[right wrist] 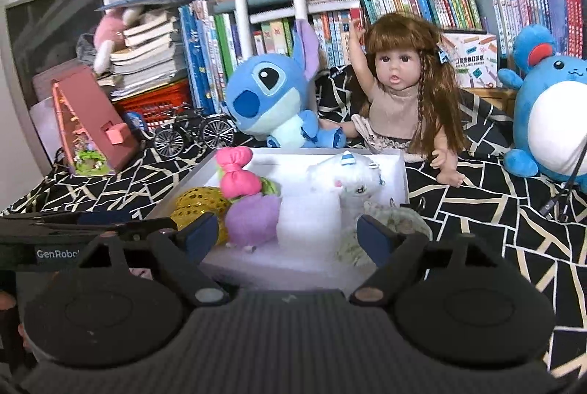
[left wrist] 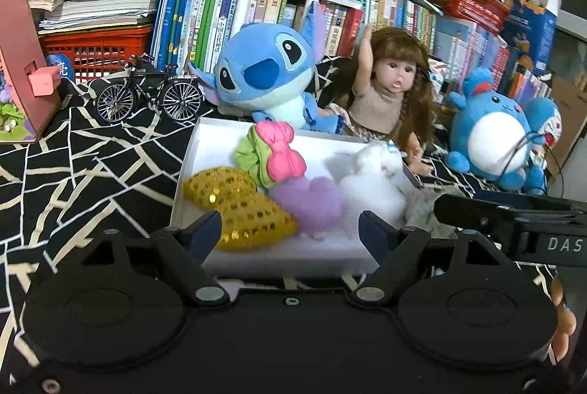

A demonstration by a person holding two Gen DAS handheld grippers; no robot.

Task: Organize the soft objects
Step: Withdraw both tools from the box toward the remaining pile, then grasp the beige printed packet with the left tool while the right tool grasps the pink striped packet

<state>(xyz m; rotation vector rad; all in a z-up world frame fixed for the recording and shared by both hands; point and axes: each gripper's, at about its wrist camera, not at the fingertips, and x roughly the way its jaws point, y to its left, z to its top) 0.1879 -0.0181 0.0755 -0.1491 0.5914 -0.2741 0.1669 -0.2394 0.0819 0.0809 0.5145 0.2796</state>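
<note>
A white tray on the patterned cloth holds soft items: a gold sequin pillow, a pink bow on a green scrunchie, a purple plush, a white plush. A grey-green fluffy item lies at the tray's right near corner. My left gripper is open and empty above the tray's near edge. My right gripper is open and empty, also at the near edge.
Behind the tray sit a blue Stitch plush, a doll and a round blue plush. A model bicycle, a pink toy house and book rows stand around.
</note>
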